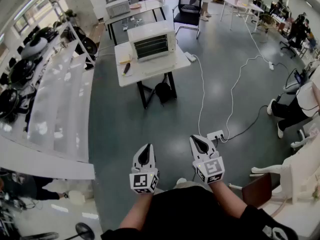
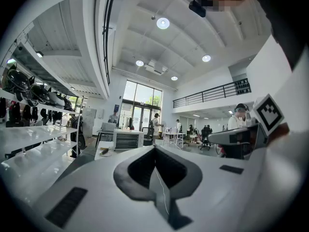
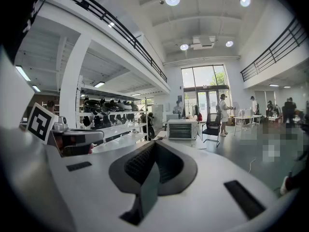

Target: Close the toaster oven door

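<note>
Approach looks like the step in hand. In the head view, the toaster oven stands on a desk well ahead across open floor, far from both grippers. Its front faces this way and shows dark rack lines, but it is too small to tell how the door hangs. The left gripper and right gripper are held low and close to the body, side by side and pointing forward. A power strip and its white cable lie on the floor between the person and the desk.

The left gripper view shows its jaws pressed together on a thin seam with nothing between them. The oven is small and distant beyond the tips, slightly to their left.

The right gripper view also shows its jaws clenched and empty, with the oven far off and a little to their right.

Next, I judge, the person must walk up to the desk, stepping clear of the cable. Once near, they can read the door's position and bring one gripper under or against its edge to swing it up.
</note>
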`<move>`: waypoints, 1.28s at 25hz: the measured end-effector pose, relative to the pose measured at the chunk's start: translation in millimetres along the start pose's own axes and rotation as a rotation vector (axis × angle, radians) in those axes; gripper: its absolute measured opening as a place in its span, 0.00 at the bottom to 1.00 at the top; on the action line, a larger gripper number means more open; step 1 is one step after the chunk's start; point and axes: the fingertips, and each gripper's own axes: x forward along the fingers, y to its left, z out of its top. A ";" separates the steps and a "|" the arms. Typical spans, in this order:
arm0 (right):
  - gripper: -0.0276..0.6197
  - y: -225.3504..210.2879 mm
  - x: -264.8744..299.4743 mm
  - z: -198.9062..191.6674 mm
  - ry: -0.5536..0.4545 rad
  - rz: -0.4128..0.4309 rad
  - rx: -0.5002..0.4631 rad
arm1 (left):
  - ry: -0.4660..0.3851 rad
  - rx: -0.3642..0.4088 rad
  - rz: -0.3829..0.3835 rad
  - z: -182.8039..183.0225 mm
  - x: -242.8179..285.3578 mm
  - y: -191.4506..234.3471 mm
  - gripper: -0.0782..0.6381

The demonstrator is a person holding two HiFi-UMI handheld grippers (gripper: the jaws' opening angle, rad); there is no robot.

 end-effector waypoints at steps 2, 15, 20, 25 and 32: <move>0.07 -2.7 0.2 1.7 -0.012 -0.004 -0.010 | -0.008 0.004 0.004 2.8 1.8 -0.7 0.13; 0.08 -34.0 17.8 -22.4 0.007 -0.011 0.030 | 0.008 0.035 -0.037 -6.6 42.5 -9.8 0.13; 0.08 -55.5 47.6 -18.9 0.034 -0.064 0.017 | 0.007 0.010 -0.059 -6.2 83.5 2.7 0.13; 0.08 -68.3 96.0 -15.6 0.061 -0.073 -0.001 | 0.016 -0.013 -0.067 -11.2 130.6 35.9 0.13; 0.08 -100.5 200.1 -7.3 0.090 -0.085 -0.013 | 0.062 -0.078 -0.073 -16.8 218.1 100.1 0.13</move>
